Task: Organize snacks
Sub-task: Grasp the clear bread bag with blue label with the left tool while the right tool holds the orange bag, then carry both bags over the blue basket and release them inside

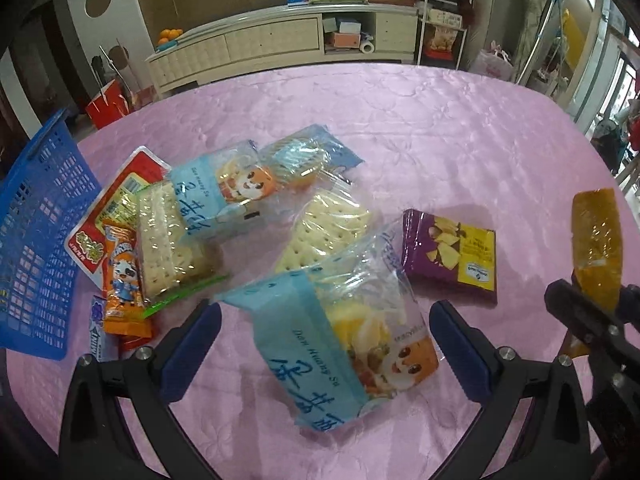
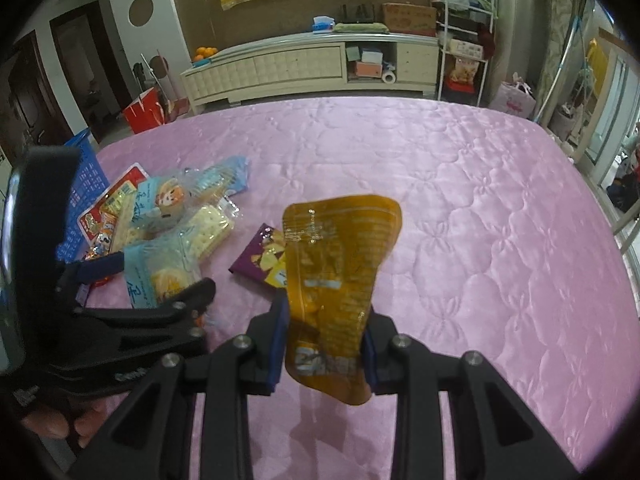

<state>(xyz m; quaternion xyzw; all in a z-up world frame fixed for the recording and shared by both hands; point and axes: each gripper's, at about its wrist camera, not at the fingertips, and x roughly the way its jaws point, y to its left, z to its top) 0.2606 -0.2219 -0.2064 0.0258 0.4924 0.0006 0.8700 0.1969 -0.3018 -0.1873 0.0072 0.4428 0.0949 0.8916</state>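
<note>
My right tongs (image 2: pixel 324 344) pinch an amber snack pouch (image 2: pixel 336 280), held upright above the pink table (image 2: pixel 480 220). My left tongs (image 1: pixel 326 332) are spread wide, straddling a light-blue pastry bag (image 1: pixel 332 344) without pressing it. At ten o'clock of that bag lies the snack pile (image 1: pixel 192 220), the blue basket (image 1: pixel 36 240) beyond; a purple packet (image 1: pixel 450 256) sits at two o'clock.
</note>
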